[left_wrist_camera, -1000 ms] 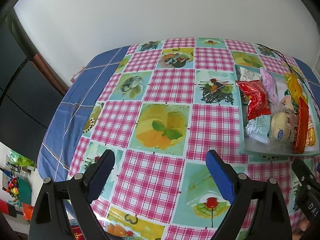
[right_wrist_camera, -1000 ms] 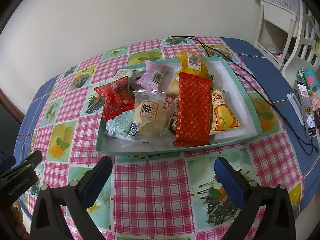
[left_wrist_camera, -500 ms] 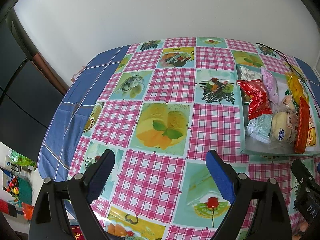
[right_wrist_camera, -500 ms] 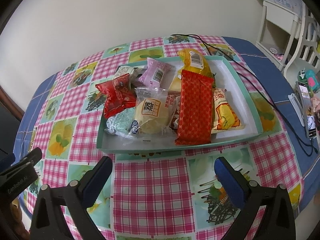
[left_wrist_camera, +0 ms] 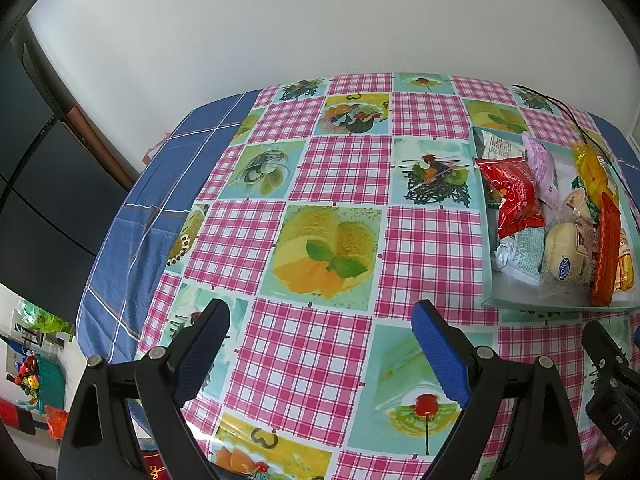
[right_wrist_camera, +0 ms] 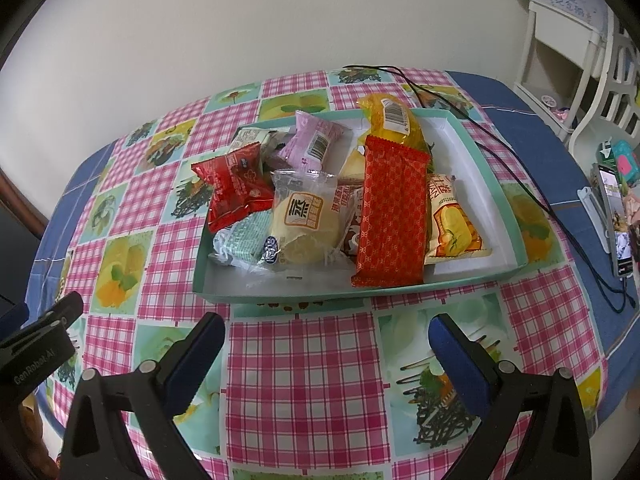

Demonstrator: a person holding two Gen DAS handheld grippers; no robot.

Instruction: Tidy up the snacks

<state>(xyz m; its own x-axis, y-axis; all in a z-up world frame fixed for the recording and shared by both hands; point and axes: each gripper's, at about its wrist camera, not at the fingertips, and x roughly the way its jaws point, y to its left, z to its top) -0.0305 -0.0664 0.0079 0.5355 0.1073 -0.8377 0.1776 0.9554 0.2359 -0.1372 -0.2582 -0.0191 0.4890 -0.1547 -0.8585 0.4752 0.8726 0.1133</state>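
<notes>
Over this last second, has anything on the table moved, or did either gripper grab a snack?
Nothing was grabbed or let go. The right gripper crept a little closer to the tray, so the snacks look slightly larger in its view. The left gripper drifted slightly left, hanging open over the tablecloth. The snacks, including the long red packet, lie as before.

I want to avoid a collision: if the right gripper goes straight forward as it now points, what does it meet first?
Probably the near wall of the teal tray; the open right gripper holds nothing, though its height is unclear.
</notes>
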